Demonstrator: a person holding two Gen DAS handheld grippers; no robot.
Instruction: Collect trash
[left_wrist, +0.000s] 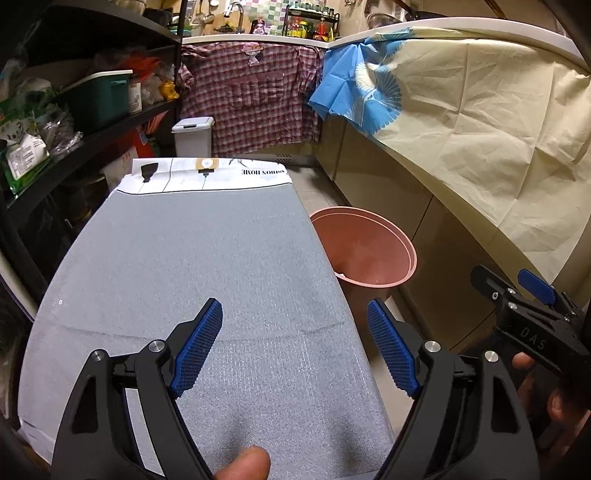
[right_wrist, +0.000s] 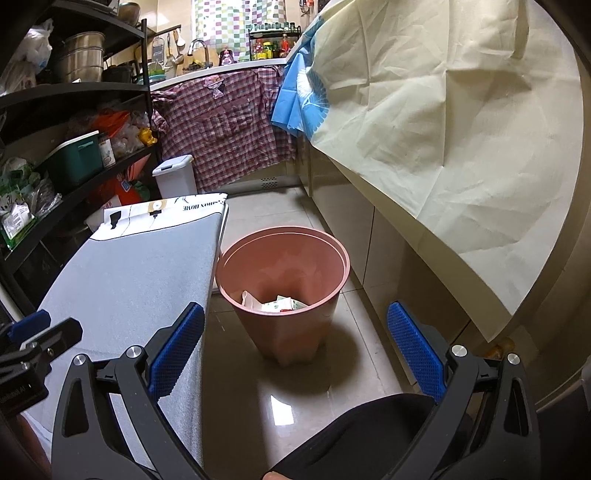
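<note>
I am seeing warm, yellowish indoor light in both views, fairly dim on the dark metal shelving (left_wrist: 92, 122). A white glare patch is reflecting off the glossy beige floor tiles (right_wrist: 282, 406), and the pink plastic bin (right_wrist: 284, 291) is casting a soft shadow there. Fisheye bending is curving the cream cloth-draped counter (left_wrist: 461, 122); corners are vignetting black. Focus is holding sharp throughout.

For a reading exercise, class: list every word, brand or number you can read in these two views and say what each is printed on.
"DAS": on the black body of the right gripper.
"HOME", upside down: on the white cloth border at the table's far end; the word before it is unclear.
Shelf packets and counter bottles: too small to read.
</note>
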